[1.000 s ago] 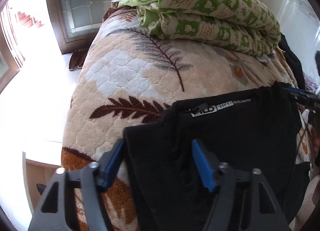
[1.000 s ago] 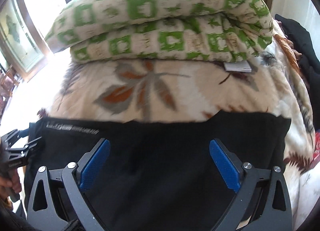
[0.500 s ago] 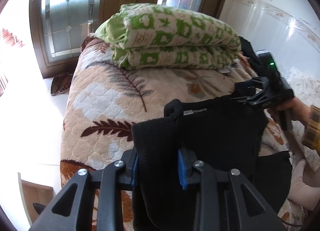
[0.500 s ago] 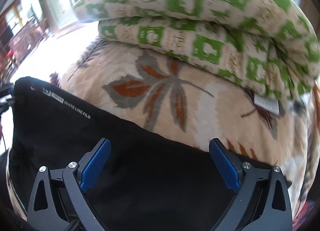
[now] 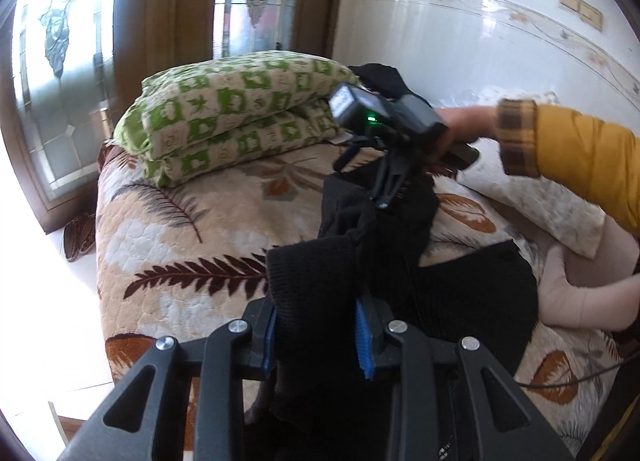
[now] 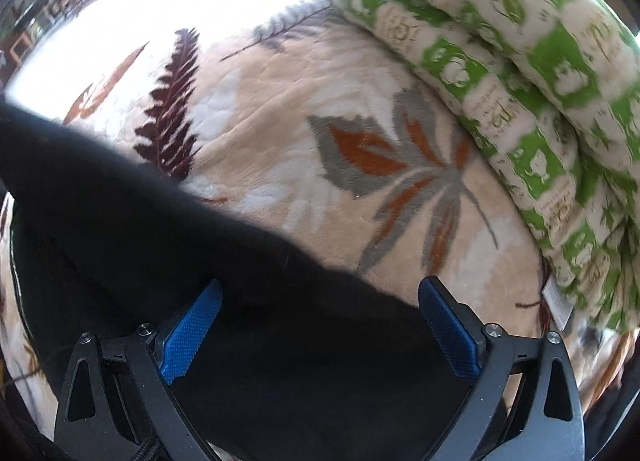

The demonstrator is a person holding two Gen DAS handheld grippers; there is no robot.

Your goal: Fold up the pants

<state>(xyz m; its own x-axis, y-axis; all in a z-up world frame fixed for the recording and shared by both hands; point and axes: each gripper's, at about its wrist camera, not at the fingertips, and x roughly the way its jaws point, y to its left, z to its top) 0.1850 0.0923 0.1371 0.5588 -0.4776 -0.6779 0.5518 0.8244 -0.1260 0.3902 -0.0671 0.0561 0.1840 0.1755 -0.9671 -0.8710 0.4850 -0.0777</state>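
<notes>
Left wrist: left hand-held gripper (image 5: 316,335) angled down, pinching raised black pants (image 5: 400,253).

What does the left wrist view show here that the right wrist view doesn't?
Only the left wrist view shows the left gripper shut on a bunch of the black pants, the whole right gripper device, the yellow sleeve, the window and the white wall. Only the right wrist view shows the right gripper with its jaws wide open, pants beneath them. Both show the pants, the leaf-print blanket and the green folded quilt.
</notes>
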